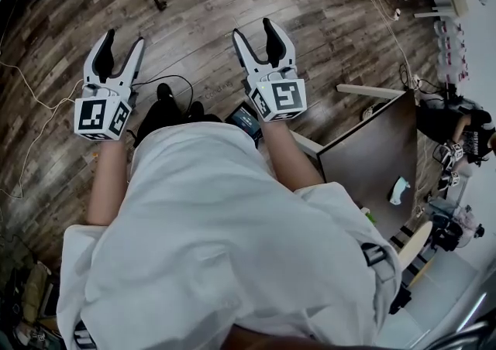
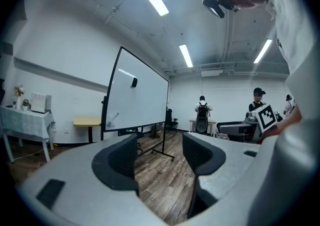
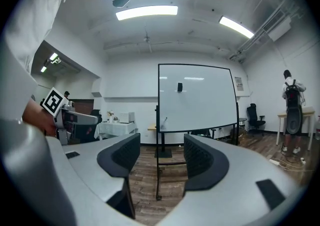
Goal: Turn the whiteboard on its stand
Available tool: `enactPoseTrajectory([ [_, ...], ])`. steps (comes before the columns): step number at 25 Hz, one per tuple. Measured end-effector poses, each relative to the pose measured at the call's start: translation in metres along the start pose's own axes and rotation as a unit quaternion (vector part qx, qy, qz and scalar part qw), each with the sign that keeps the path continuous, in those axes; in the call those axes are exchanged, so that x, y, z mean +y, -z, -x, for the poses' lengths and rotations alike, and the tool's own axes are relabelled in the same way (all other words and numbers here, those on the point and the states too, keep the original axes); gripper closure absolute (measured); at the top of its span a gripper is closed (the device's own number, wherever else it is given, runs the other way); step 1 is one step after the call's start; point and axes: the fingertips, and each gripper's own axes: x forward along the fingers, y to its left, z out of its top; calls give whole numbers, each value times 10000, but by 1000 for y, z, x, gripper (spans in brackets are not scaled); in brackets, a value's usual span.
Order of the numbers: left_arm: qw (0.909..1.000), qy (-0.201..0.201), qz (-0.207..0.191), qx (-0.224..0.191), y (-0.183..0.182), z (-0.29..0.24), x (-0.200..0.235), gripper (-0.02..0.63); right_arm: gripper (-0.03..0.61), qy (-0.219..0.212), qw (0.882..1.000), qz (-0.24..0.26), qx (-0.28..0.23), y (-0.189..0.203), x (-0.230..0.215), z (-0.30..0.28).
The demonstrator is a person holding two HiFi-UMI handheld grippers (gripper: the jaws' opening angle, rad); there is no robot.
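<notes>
Jaws of the left gripper (image 1: 124, 37) and right gripper (image 1: 253, 29) are held wide apart, empty, above the wooden floor (image 1: 194, 0). Farther off, the whiteboard (image 3: 197, 97) is seen untouched on its stand (image 3: 157, 172). Approach is judged the step in hand; its frame must be reached next.

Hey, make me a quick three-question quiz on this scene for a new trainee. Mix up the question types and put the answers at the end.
1. In which gripper view does the whiteboard face the camera nearly square on?
2. True or false: the right claw is clamped on the whiteboard's stand.
3. What does the floor look like? A. carpet B. wood planks C. bare concrete

Key
1. The right gripper view.
2. False: its jaws stand apart and empty, and the stand is well away across the room.
3. B
</notes>
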Motion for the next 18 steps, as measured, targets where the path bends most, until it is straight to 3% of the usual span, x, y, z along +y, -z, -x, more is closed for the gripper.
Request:
enactPoseTrajectory([
  [10, 9997, -36, 238, 52, 13, -72, 81, 348, 319, -132, 9996, 4, 255, 13, -13, -110],
  [18, 9997, -77, 84, -202, -28, -143, 183, 348, 319, -470, 9985, 191, 184, -20, -2, -249],
])
